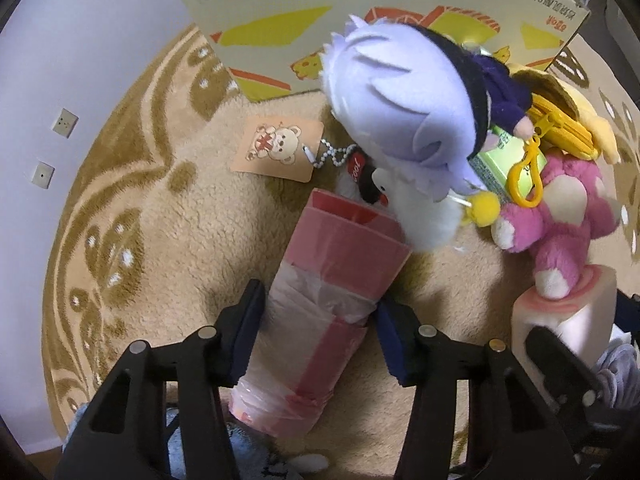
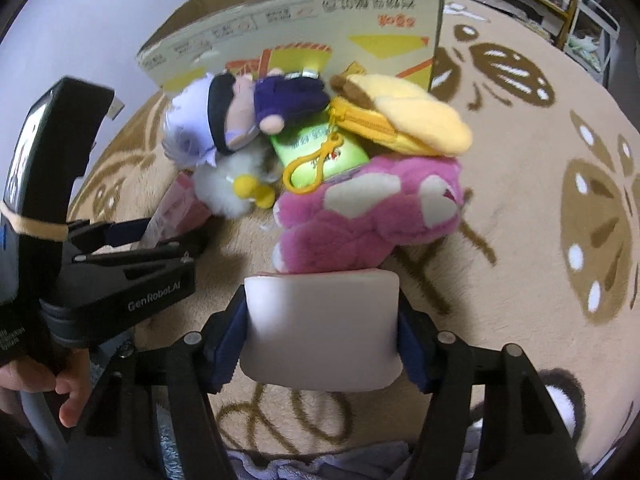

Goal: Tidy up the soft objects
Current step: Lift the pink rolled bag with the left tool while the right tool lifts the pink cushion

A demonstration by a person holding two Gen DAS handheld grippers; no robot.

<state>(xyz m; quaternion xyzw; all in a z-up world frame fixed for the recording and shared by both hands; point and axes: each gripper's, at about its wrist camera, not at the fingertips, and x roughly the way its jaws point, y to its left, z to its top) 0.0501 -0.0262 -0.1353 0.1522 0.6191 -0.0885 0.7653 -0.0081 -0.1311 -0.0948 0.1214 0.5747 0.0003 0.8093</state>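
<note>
Nearest our lens, the left gripper [image 1: 320, 344] straddles a pink wrapped pack [image 1: 320, 312] lying on the carpet [image 1: 180, 240]; its jaws stand wide, one finger on each side, and we cannot tell whether the pads touch the wrapping. Our right gripper [image 2: 322, 340] is closed on a white foam block [image 2: 322, 324], pads pressed to both its sides. A pink plush bear [image 2: 368, 216] rests against the block's far edge. Behind it the soft things are heaped together: a yellow zip pouch [image 2: 408, 120] with its yellow clip [image 2: 312, 168], a green packet [image 2: 320, 152], a lavender-haired doll [image 1: 400, 108] in dark blue, and a white fluffy bird [image 1: 420, 216] touching the pack's far end. A bear-print tag [image 1: 278, 148] on a ball chain lies apart on the carpet. The tan carpet carries brown leaf patterns; a printed cardboard box [image 1: 360, 8] stands at its far edge, against a pale wall [image 1: 80, 40] with two sockets.
</note>
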